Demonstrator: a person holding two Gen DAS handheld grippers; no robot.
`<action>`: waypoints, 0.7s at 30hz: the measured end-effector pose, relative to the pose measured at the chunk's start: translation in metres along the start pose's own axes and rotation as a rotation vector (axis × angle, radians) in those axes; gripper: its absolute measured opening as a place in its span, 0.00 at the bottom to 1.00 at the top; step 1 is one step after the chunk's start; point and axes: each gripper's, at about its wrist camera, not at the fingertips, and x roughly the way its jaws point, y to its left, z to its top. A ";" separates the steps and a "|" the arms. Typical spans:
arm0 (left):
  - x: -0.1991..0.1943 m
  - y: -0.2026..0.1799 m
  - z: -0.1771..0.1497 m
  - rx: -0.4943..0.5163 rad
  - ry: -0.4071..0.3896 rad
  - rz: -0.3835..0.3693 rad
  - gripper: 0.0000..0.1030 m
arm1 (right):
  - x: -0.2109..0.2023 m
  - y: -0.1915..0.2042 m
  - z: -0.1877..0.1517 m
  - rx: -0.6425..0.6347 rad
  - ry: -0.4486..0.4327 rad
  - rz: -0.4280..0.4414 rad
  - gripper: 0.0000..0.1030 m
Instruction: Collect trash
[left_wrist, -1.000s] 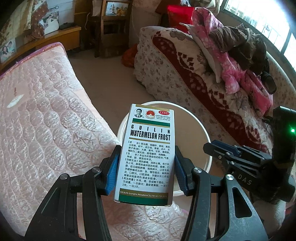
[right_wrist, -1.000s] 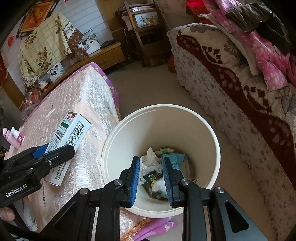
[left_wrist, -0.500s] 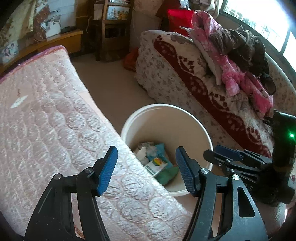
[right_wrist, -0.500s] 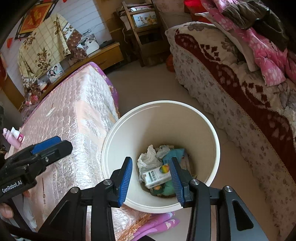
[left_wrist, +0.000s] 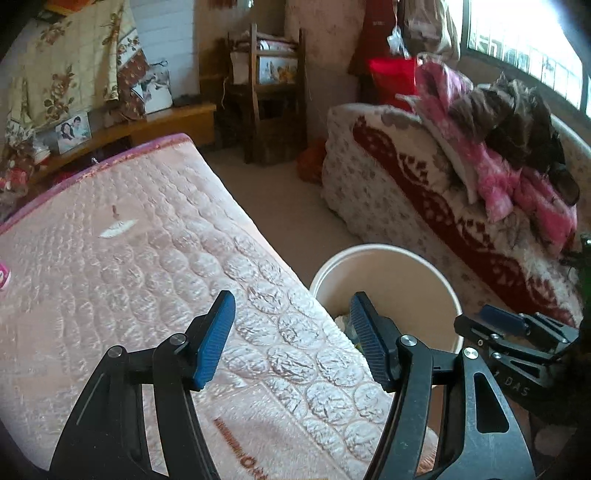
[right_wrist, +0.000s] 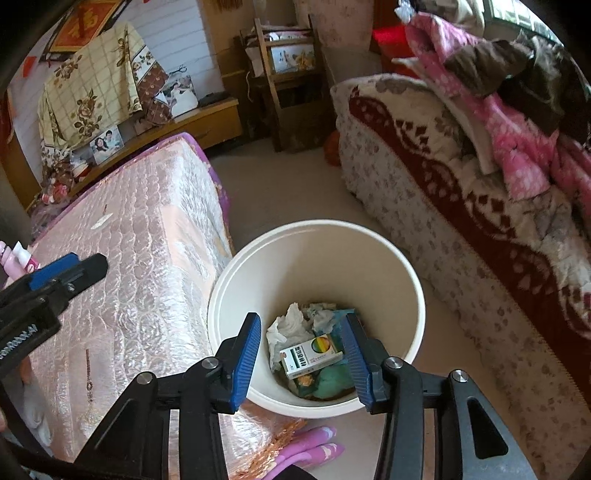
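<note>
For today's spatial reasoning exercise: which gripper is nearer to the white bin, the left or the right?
Right. The right gripper hangs open directly over the white bin, framing the trash inside. The left gripper is open above the pink mattress, beside the bin's rim.

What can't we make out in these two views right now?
- Left wrist: bin contents, mostly hidden by the mattress edge and the left tool.
- Right wrist: trash under the medicine box, covered by it.
- Both views: pink item on the mattress, cut off at the left edge.
</note>
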 end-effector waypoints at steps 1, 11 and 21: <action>-0.006 0.003 0.000 -0.007 -0.011 -0.003 0.62 | -0.005 0.003 0.000 -0.001 -0.010 -0.002 0.42; -0.073 0.017 0.002 -0.004 -0.146 -0.007 0.62 | -0.073 0.028 0.006 0.002 -0.193 -0.062 0.70; -0.120 0.026 -0.006 -0.008 -0.232 -0.008 0.62 | -0.135 0.055 0.001 -0.032 -0.344 -0.066 0.77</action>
